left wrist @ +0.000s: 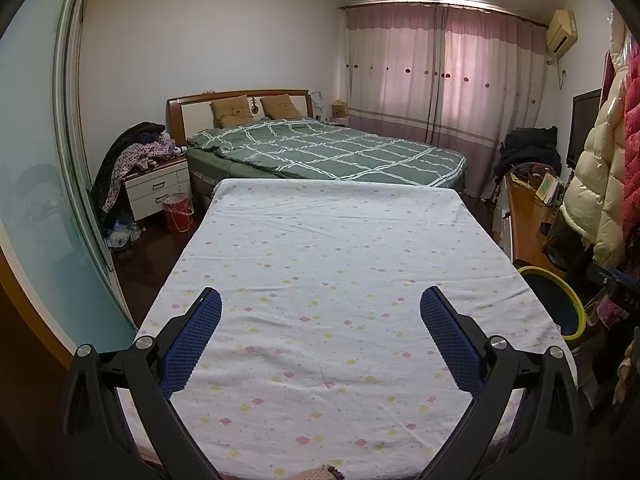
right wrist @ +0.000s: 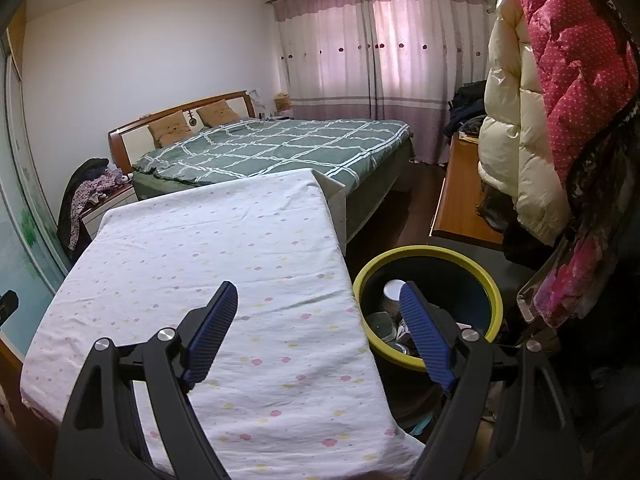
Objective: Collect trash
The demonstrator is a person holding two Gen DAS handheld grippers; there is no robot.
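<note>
- Yellow plastic rims the dark trash bin (right wrist: 428, 308), which stands on the floor just beside the table edge, at about three o'clock from our right gripper (right wrist: 316, 300).
- We see rubbish already lying inside the bin (right wrist: 384, 326): a white-lidded container and some darker pieces we cannot identify.
- Our right gripper is released, its jaws spread wide with nothing between them; its outer finger (right wrist: 424, 332) hangs over the bin's mouth.
- Our left gripper (left wrist: 320, 306) is likewise released and empty, hovering above the flowered tablecloth (left wrist: 320, 248).
- The cloth looks bare of litter from both views, so we judge the collecting is nearly or fully finished.
- Risk: the bin sits close to the table's corner at four o'clock, and a careless swing of our right finger could clip the rim and tip it.
- Risk: dragging either gripper low could snag the loose, wrinkled cloth and pull it off the edge.
</note>
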